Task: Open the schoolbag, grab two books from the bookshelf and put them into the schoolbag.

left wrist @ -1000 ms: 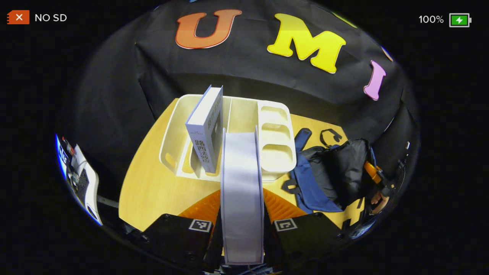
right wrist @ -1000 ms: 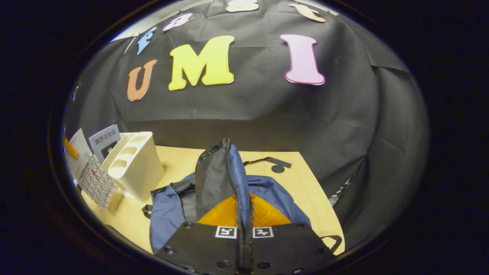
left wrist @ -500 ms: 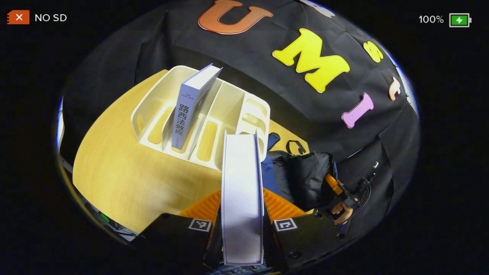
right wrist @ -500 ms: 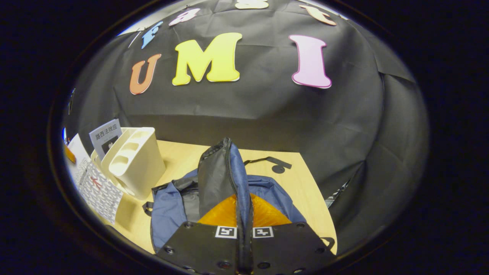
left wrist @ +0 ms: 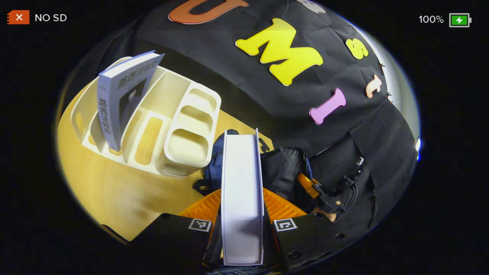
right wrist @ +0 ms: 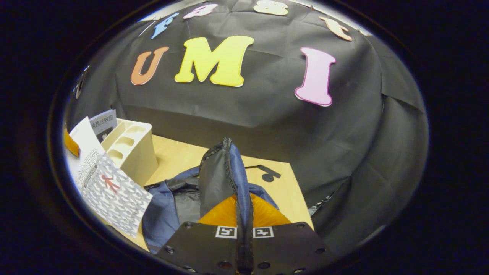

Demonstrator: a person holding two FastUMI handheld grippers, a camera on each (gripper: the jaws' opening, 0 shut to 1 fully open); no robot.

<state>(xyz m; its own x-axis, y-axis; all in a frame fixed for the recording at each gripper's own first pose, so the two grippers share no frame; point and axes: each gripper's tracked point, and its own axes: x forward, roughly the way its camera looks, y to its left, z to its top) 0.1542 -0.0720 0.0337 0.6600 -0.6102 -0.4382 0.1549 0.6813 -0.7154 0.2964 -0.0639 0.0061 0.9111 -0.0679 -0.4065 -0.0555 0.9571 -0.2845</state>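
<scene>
While one book [left wrist: 114, 99] stays shelved, left claw [left wrist: 242, 214] grips another [left wrist: 242, 198]

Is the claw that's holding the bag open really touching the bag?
Touching. In the right gripper view the right claw is shut on the schoolbag: its zippered edge runs up from between the two orange fingers, pinched with no gap.

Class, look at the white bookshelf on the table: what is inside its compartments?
One book stands tilted in a long slot of the bookshelf. The three small cups look bare. That book hides part of the slots behind it.
</scene>
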